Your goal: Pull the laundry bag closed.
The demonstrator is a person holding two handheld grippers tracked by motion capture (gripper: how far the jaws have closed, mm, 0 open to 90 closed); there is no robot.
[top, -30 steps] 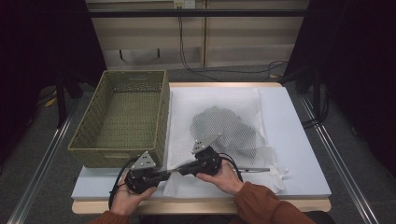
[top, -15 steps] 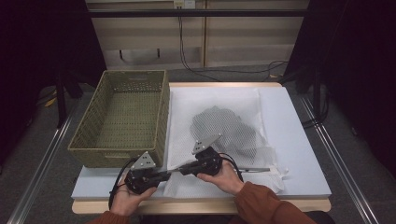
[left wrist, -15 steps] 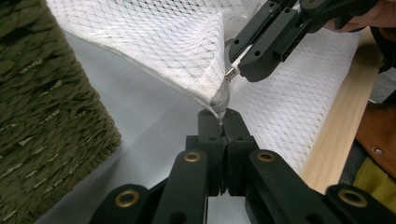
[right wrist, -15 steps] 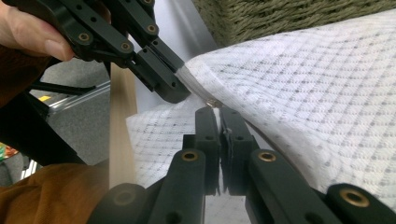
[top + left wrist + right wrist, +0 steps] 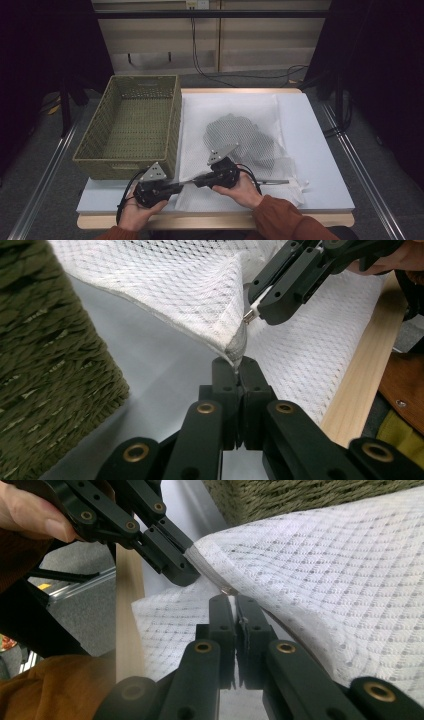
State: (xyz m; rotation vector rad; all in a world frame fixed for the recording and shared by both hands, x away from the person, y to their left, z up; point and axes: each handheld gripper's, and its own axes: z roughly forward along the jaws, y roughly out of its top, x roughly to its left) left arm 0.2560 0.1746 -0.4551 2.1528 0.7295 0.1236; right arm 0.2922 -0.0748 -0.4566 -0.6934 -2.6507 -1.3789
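Observation:
A white mesh bag (image 5: 240, 125) lies spread on the table mat, with a dark crumpled cloth (image 5: 245, 137) inside it. Its front left corner is lifted between my two grippers. In the left gripper view, my left gripper (image 5: 236, 361) is shut on the bag's corner seam (image 5: 235, 342). My right gripper (image 5: 255, 312) pinches the same edge a little farther along. The right gripper view has my right gripper (image 5: 234, 598) shut on the bag's edge (image 5: 220, 582), with the left gripper (image 5: 180, 570) just beyond. From above, the two grippers' tips meet near the bag's corner (image 5: 186, 183).
An olive woven basket (image 5: 172, 125) stands at the left, close beside the bag and the grippers. The light grey mat (image 5: 320, 150) runs bare to the right of the bag. The table's wooden front edge (image 5: 215, 220) lies just under my hands.

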